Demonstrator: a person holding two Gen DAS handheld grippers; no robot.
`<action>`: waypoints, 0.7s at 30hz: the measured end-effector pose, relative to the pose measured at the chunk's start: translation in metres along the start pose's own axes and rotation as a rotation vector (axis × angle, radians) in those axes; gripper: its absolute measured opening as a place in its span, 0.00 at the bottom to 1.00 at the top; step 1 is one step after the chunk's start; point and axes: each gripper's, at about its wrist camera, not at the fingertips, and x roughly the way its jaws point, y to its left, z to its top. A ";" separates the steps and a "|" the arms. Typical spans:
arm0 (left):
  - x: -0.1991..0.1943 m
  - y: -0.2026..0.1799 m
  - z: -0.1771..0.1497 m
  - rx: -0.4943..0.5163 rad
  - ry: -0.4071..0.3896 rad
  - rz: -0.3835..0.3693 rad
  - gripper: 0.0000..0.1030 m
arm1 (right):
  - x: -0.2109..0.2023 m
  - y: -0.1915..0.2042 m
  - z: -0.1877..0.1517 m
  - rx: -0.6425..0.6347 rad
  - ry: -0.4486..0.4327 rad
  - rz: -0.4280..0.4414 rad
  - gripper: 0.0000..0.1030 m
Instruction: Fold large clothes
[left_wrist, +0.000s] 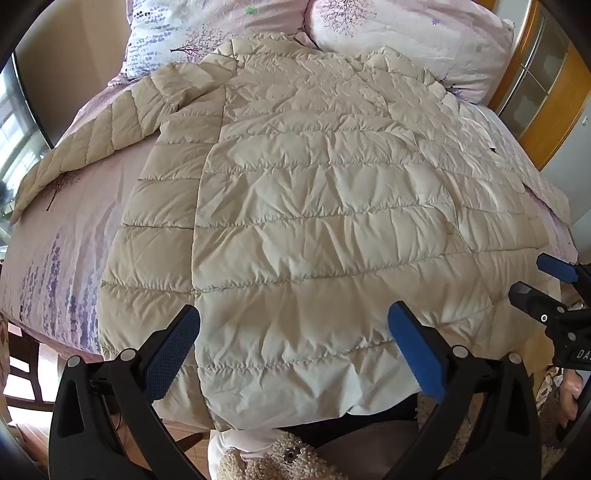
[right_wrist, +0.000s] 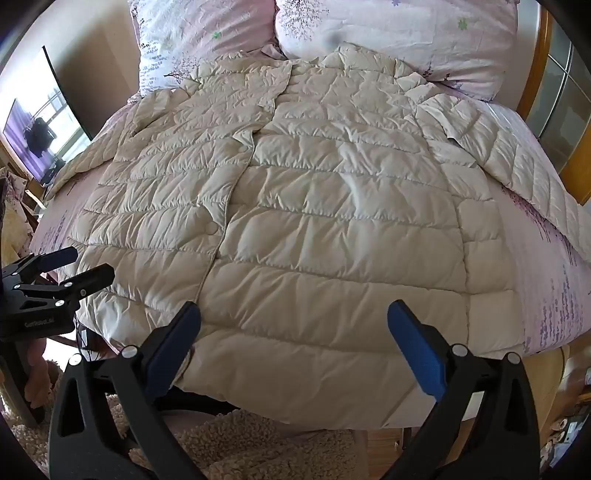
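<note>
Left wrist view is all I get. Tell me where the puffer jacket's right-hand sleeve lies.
Observer: The right-hand sleeve lies spread flat, angled toward the right edge of the bed.
Operator: Report the front closure.
Observer: A round snap button shows on the closed front edge, about mid-length.
Operator: Check the right claw.
Observer: The right claw is open above the hem of the puffer jacket, holding nothing.
</note>
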 end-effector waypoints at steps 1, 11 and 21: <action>0.000 0.000 0.000 0.000 0.001 0.000 0.99 | 0.000 0.000 0.000 0.000 -0.001 0.000 0.98; 0.001 -0.002 0.001 -0.003 0.003 0.001 0.99 | -0.001 -0.002 0.001 0.004 -0.005 -0.006 0.98; 0.002 0.000 0.001 -0.005 0.006 -0.004 0.99 | 0.003 -0.002 0.000 0.004 -0.002 -0.006 0.98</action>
